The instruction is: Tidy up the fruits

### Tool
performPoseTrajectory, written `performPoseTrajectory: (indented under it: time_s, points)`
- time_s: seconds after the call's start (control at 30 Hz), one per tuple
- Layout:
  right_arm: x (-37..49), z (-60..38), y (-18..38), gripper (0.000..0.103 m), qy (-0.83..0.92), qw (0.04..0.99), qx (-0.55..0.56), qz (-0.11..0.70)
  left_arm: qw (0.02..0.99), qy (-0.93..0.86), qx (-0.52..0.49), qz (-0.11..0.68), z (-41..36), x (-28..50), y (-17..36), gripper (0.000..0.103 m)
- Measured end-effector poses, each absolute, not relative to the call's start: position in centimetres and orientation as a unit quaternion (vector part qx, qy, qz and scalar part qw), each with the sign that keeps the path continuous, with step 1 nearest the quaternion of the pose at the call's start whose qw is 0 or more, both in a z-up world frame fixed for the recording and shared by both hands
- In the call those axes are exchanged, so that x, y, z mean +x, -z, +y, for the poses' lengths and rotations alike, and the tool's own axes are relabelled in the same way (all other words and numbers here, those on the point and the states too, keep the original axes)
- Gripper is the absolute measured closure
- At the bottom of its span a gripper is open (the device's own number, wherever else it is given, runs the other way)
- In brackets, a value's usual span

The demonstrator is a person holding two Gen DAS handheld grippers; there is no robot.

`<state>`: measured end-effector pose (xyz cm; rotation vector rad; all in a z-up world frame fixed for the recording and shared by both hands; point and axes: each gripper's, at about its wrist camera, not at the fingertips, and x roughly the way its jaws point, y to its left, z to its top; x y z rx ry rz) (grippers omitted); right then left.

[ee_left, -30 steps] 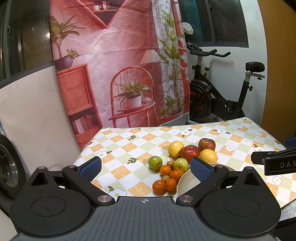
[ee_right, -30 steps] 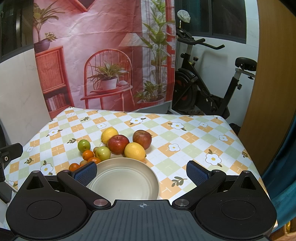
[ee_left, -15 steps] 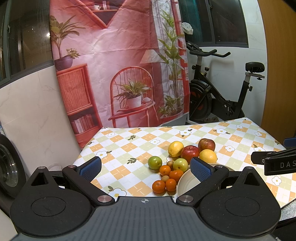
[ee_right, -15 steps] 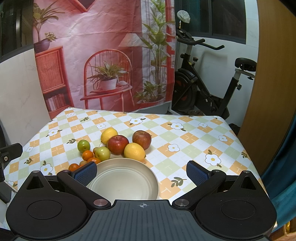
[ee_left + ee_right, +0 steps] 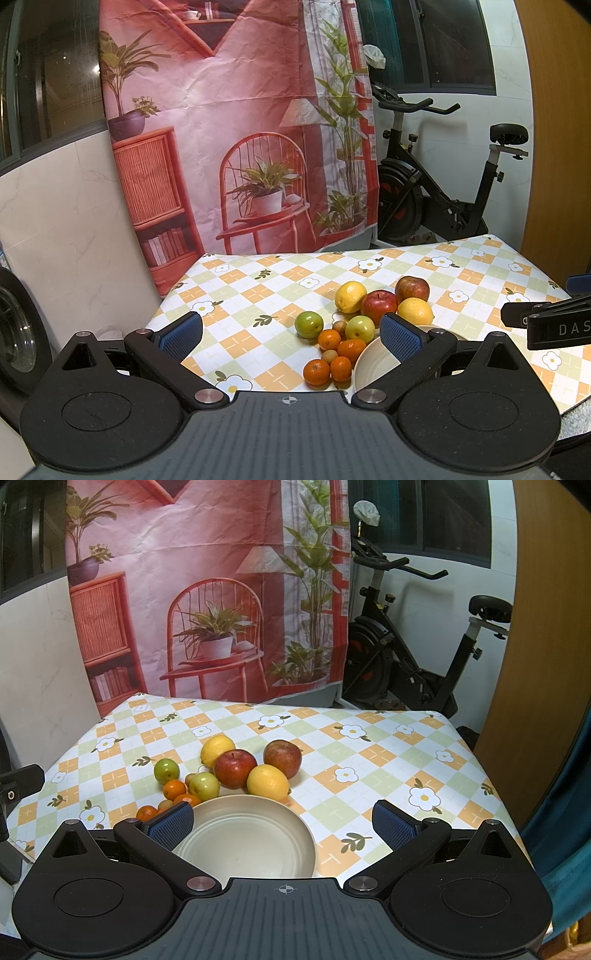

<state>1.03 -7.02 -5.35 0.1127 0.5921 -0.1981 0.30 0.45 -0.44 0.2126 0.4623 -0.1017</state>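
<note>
Left gripper (image 5: 291, 334): I hold it above the near left part of the table, jaws spread wide, nothing between the blue pads.
Right gripper (image 5: 282, 821): I hold it over the bowl, jaws spread wide and empty; its black body also shows at the right edge of the left wrist view.
Bowl (image 5: 295, 818): cream, round, empty, on the near part of the checked tablecloth (image 5: 388, 753), just in front of the fruit.
Red apples: one (image 5: 235, 768) at the middle of the cluster, a duller one (image 5: 282, 758) to its right, touching or nearly so.
Lemons: one (image 5: 217, 750) behind the central apple, one (image 5: 267, 784) against the bowl's far rim.
Green fruits: a darker one (image 5: 166, 770) at the left edge of the cluster, a paler one (image 5: 204, 785) beside the central apple.
Small oranges: several (image 5: 316, 372) grouped left of the bowl, with two small brownish fruits (image 5: 339, 326) among them.
Background: a printed pink backdrop (image 5: 236, 122) behind the table, an exercise bike (image 5: 443, 192) to its right.
</note>
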Motion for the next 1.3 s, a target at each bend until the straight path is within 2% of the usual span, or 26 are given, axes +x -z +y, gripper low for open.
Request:
performPoseTrajectory:
  time_s: [0.67,1.0,1.07,1.3]
  points:
    - [1.3,-7.7,5.9,0.0,0.079,0.949,0.079,0.296,0.964,0.046,0.084,0.249,1.3,1.9,0.7,0.0]
    - [4.3,-12.1,7.3,0.0,0.057,0.974,0.085,0.202,0.965,0.003,0.064,0.253,3.4,7.3,1.7,0.002]
    - [5.6,-13.0,7.8,0.0,0.057,0.973,0.091,0.203,0.967,0.007,0.053,0.248,3.7,8.4,2.2,0.007]
    - [9.4,-15.4,10.4,0.0,0.036,0.975,0.103,0.194,0.97,0.03,0.054,0.235,3.3,11.0,3.8,0.011]
